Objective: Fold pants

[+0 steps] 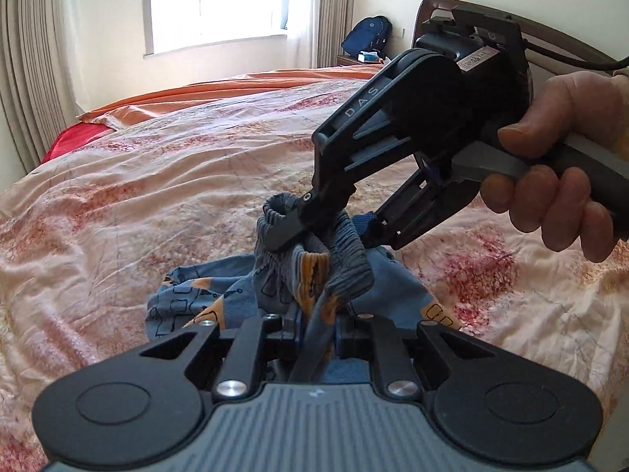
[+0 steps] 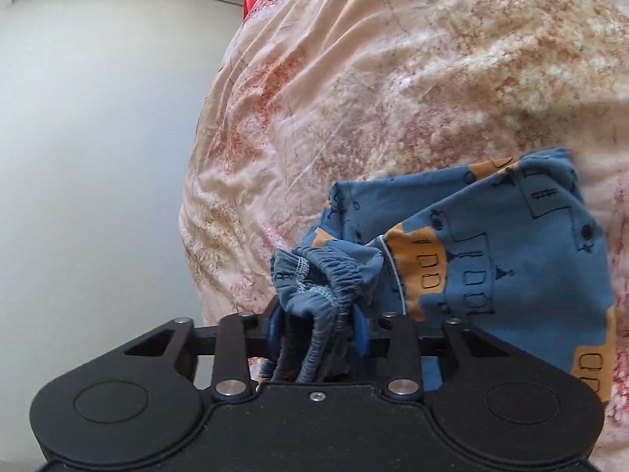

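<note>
The bed (image 1: 165,181) fills most of the room, covered by a crumpled pale quilt (image 2: 393,90) with a reddish blotched print; an orange sheet (image 1: 220,86) and a strip of red cloth (image 1: 74,137) show at its far edge. Beyond it stand a bright window (image 1: 220,0), long beige curtains (image 1: 35,63) and a dark blue backpack (image 1: 367,33) on a bedside table. The pants (image 2: 511,259), blue with orange patches and black line drawings, lie bunched on the quilt near the middle of the bed, partly lifted off it. Their gathered elastic waistband (image 2: 334,279) is raised above the rest of the cloth. The right gripper (image 1: 334,232), held in a person's hand (image 1: 570,181), comes in from the right side, tilted downward; its jaws stand narrowly apart and are clamped on folds of the waistband. The left gripper (image 1: 318,334) sits just below and in front of it; its jaws are nearly together, pinching a strip of blue pant fabric between the pads. Both grippers grip the same bunched part, close together.
</note>
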`<action>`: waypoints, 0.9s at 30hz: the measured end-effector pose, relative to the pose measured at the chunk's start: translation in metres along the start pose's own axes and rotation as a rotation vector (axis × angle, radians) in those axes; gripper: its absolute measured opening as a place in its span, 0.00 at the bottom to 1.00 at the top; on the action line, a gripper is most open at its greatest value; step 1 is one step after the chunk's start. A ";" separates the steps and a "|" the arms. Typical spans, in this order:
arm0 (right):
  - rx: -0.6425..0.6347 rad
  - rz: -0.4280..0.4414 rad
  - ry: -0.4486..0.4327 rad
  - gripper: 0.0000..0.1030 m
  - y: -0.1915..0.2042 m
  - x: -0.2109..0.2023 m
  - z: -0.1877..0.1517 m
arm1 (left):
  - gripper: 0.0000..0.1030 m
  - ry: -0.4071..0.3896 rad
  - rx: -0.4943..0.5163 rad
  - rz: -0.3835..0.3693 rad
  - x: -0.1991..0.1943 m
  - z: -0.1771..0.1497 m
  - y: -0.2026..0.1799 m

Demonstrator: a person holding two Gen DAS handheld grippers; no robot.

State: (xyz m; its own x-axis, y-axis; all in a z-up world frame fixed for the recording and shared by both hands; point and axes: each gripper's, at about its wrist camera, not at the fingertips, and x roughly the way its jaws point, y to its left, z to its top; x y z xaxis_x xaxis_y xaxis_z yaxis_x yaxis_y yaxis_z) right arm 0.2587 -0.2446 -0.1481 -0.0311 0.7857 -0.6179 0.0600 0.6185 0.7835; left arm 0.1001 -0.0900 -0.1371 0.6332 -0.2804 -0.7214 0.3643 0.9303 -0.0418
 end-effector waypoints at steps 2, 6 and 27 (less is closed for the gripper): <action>-0.051 0.006 -0.020 0.24 -0.003 -0.011 -0.003 | 0.15 -0.012 0.002 -0.002 0.001 0.004 -0.012; -0.085 0.006 -0.060 0.24 -0.017 -0.040 -0.001 | 0.18 -0.026 -0.001 -0.030 0.015 0.014 -0.033; -0.379 -0.247 -0.158 0.58 -0.055 -0.082 0.003 | 0.66 0.123 -0.140 0.016 0.005 -0.048 -0.020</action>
State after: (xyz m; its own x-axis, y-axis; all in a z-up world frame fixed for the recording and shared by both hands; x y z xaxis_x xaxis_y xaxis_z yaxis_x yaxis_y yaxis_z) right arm 0.2606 -0.3433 -0.1406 0.1550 0.6214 -0.7680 -0.2995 0.7703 0.5629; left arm 0.0636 -0.0993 -0.1730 0.5465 -0.2420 -0.8018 0.2506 0.9607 -0.1192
